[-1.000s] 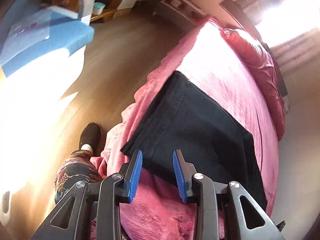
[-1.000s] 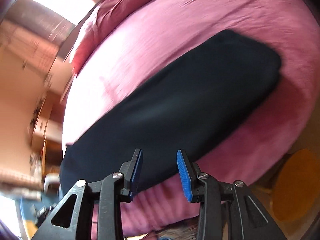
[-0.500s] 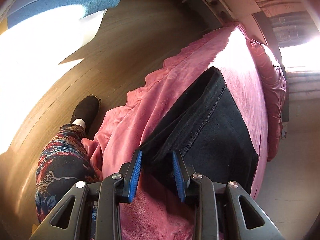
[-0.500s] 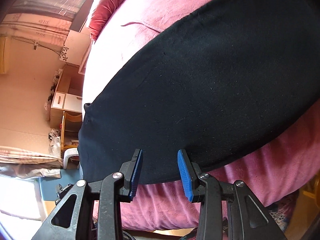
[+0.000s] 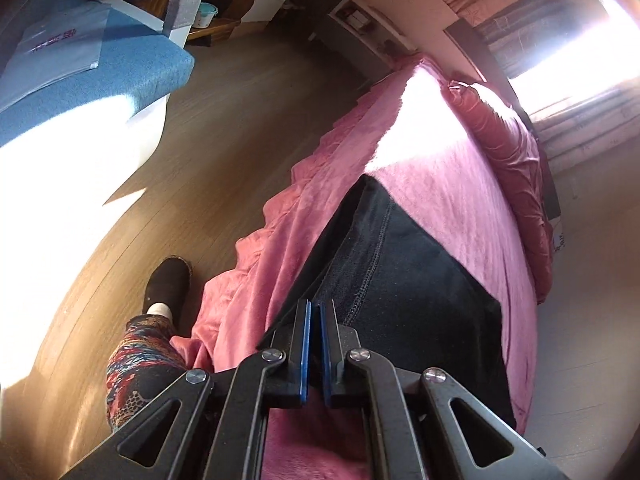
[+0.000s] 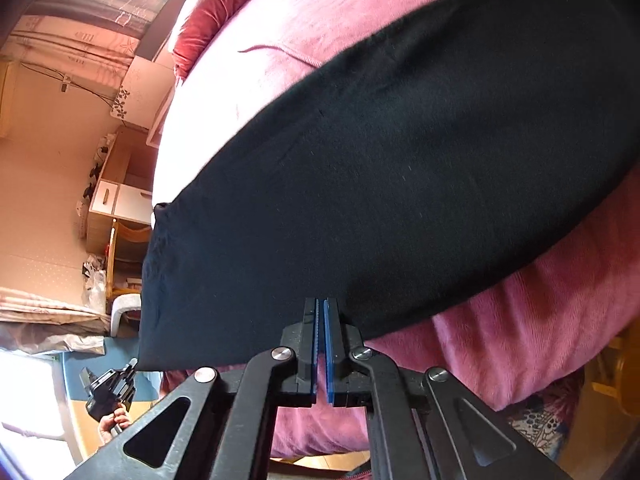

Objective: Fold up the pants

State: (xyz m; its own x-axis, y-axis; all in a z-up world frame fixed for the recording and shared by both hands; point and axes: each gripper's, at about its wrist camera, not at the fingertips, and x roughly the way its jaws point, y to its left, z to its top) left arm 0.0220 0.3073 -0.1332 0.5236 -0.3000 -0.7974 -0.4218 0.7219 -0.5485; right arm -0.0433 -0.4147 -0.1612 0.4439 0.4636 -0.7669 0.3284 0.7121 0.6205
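Black pants [image 5: 404,280] lie folded lengthwise on a pink bedspread [image 5: 448,176]. My left gripper [image 5: 314,312] is shut on the near corner of the pants at the bed's left edge, where a stitched seam runs. In the right wrist view the pants [image 6: 400,168] fill most of the frame. My right gripper [image 6: 320,312] is shut on their near edge, which is lifted off the bedspread [image 6: 540,320]. The left gripper also shows in the right wrist view [image 6: 110,390], low at the left.
A wooden floor [image 5: 224,152] runs left of the bed. A blue and white chair [image 5: 92,80] stands at the far left. The person's patterned leg and dark shoe [image 5: 166,288] are beside the bed. A red pillow [image 5: 516,168] lies at the bed's head.
Both grippers went from open to shut on the near edge of the pants. The pants edge has risen off the bedspread.
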